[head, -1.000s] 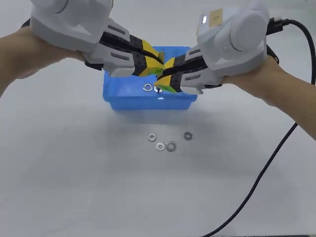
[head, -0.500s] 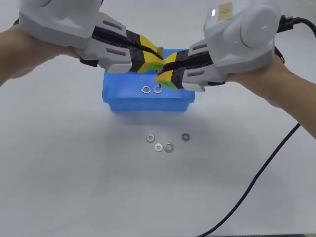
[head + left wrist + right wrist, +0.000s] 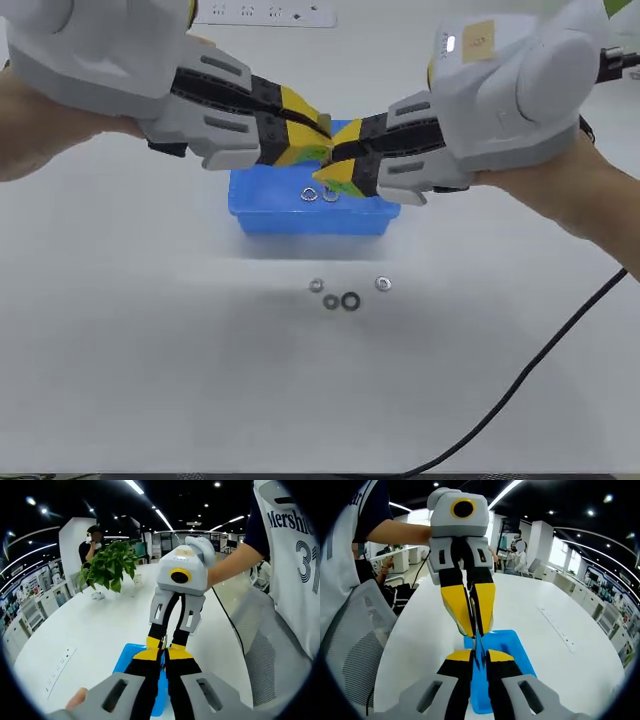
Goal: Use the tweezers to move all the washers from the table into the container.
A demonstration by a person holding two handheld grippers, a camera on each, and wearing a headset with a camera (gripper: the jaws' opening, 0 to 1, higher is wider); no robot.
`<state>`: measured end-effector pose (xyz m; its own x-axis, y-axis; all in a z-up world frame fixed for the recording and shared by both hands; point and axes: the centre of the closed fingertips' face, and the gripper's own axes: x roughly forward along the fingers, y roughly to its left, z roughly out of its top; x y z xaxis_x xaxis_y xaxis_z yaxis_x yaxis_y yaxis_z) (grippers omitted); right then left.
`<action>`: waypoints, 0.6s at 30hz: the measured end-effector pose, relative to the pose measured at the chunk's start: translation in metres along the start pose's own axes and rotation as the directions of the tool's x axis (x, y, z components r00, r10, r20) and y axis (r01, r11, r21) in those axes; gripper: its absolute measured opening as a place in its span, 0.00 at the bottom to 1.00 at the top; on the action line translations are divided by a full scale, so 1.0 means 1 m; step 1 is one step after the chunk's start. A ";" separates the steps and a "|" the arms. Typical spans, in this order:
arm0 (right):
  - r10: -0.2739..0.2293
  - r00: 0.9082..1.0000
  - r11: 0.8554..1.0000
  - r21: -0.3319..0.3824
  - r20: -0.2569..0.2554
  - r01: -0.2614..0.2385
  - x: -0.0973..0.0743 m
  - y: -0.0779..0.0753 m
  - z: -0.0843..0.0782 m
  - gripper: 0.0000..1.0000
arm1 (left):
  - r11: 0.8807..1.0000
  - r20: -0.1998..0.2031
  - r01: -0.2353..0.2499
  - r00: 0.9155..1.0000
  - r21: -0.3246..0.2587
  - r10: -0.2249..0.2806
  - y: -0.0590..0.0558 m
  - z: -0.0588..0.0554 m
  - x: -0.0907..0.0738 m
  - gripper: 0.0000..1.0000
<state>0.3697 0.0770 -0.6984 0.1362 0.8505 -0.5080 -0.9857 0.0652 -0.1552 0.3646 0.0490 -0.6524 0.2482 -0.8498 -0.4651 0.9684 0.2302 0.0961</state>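
Four washers (image 3: 350, 300) remain on the table (image 3: 150, 360); two lie in the blue container (image 3: 262, 212). Left gripper (image 3: 312, 140) and right gripper (image 3: 335, 172) both pinch the tweezers (image 3: 479, 652) above it. How far the tweezers' tips gape, you cannot tell. Hazard: uneven squeeze lets your tweezers slip.

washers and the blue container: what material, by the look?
Washers: likely metal. They are silvery and bright, and glint against the table; one reads darker. Blue container: probably moulded plastic, going by its uniform colour and smooth walls with a soft sheen.
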 end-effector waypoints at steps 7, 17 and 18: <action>0.012 1.000 1.000 -0.026 0.019 -0.012 -0.008 0.023 0.013 0.11 | 1.000 -0.001 -0.005 1.000 0.022 0.005 -0.024 0.008 -0.013 0.07; 0.042 0.999 0.999 -0.028 0.020 -0.041 -0.007 0.054 0.012 0.11 | 1.000 -0.026 0.006 1.000 0.008 -0.006 -0.049 0.001 -0.017 0.07; 0.043 0.999 0.999 -0.022 0.021 -0.043 -0.007 0.056 0.011 0.11 | 1.000 -0.026 0.006 1.000 0.004 -0.006 -0.052 0.000 -0.017 0.07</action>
<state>0.3121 0.0802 -0.6941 0.0916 0.8634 -0.4961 -0.9882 0.0173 -0.1524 0.3100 0.0519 -0.6496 0.2419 -0.8382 -0.4887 0.9699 0.2233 0.0971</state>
